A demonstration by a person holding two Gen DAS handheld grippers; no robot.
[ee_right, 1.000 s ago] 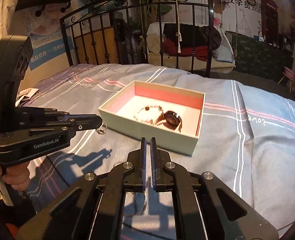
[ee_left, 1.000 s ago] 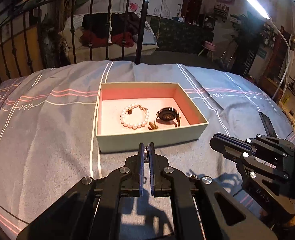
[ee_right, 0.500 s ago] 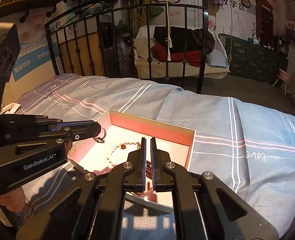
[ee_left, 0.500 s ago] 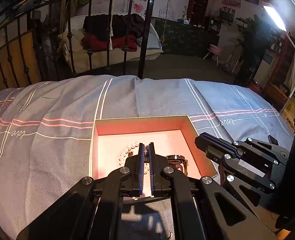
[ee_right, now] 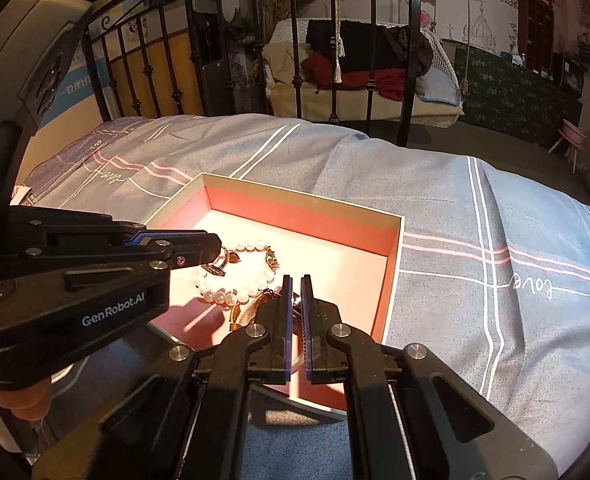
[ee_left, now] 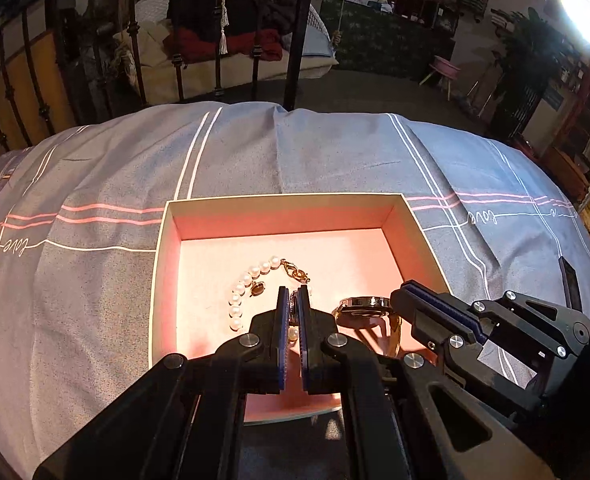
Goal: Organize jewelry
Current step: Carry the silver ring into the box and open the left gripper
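Note:
An open box [ee_left: 167, 216] with a pink inside lies on the bed; it also shows in the right wrist view [ee_right: 395, 264]. In it lie a pearl bracelet [ee_left: 239, 300] [ee_right: 231, 294] and a gold watch [ee_left: 365, 306]. My left gripper [ee_left: 293, 294] is shut on a small ring, which hangs from its tip over the bracelet [ee_right: 219, 262]. My right gripper [ee_right: 295, 282] is shut over the box's near right part, above the watch; I cannot tell whether it holds anything.
The striped grey bedspread [ee_left: 95, 184] surrounds the box. A black iron bed frame [ee_left: 295, 32] stands behind it. A dark flat object [ee_left: 569, 284] lies on the bed at the right.
Both grippers have moved forward from the bedspread to over the box. The ring in the left gripper now hangs above the bracelet.

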